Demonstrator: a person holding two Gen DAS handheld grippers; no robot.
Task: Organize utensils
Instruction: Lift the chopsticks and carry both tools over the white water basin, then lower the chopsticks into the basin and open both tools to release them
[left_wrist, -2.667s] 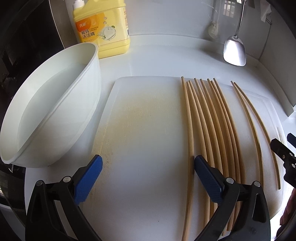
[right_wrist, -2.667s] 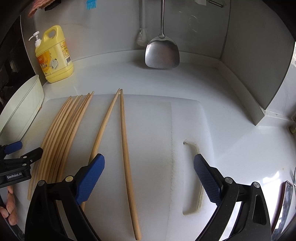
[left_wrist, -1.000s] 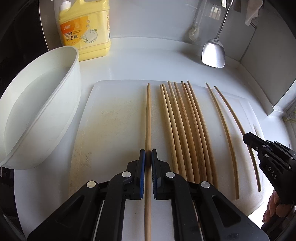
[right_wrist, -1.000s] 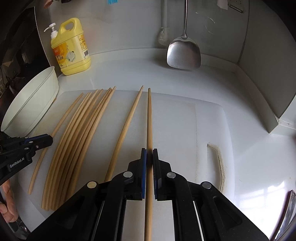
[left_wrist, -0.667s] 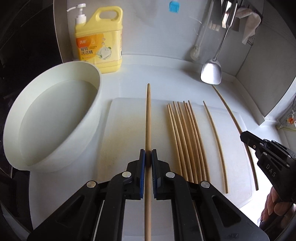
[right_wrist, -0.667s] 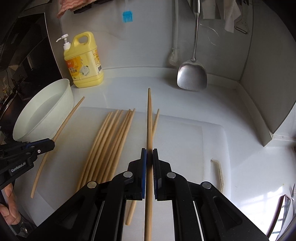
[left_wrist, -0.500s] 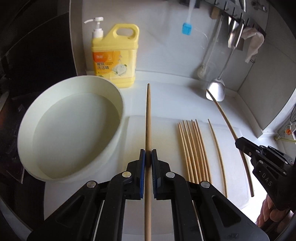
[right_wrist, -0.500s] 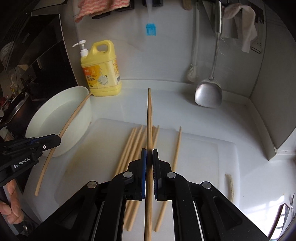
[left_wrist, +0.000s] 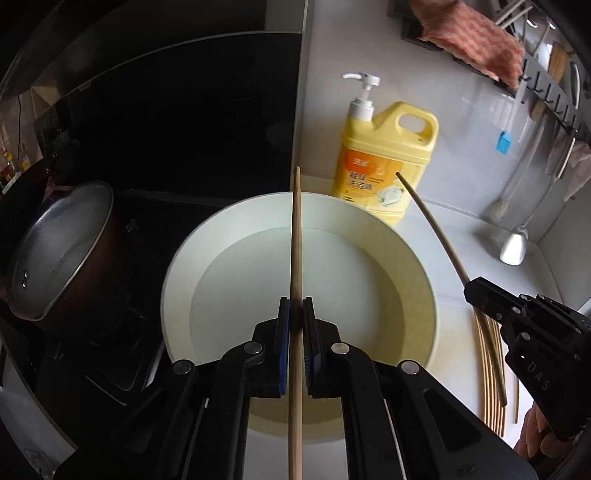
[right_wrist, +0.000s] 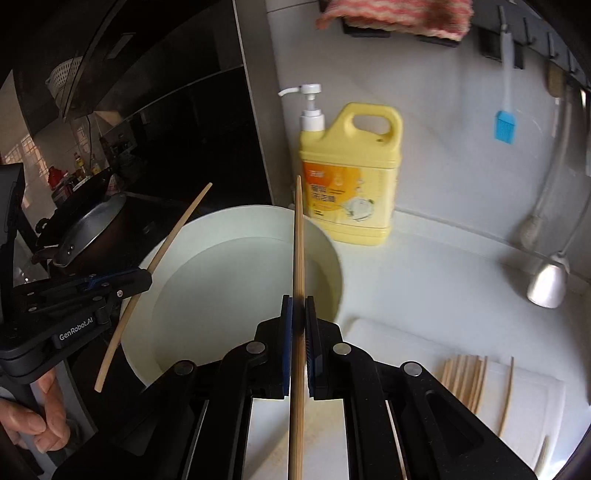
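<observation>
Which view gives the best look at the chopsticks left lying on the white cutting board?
The right wrist view: the bundle of wooden chopsticks lies unobstructed on the white cutting board. In the left wrist view, the same chopsticks are squeezed at the frame edge, partly hidden behind the right gripper.

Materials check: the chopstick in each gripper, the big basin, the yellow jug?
Chopstick in left gripper and chopstick in right gripper: probably bamboo or wood, matte tan, unlacquered look. Basin: likely plastic, smooth off-white, soft sheen; enamel not excluded. Jug: glossy yellow plastic, moulded handle, white pump.
</observation>
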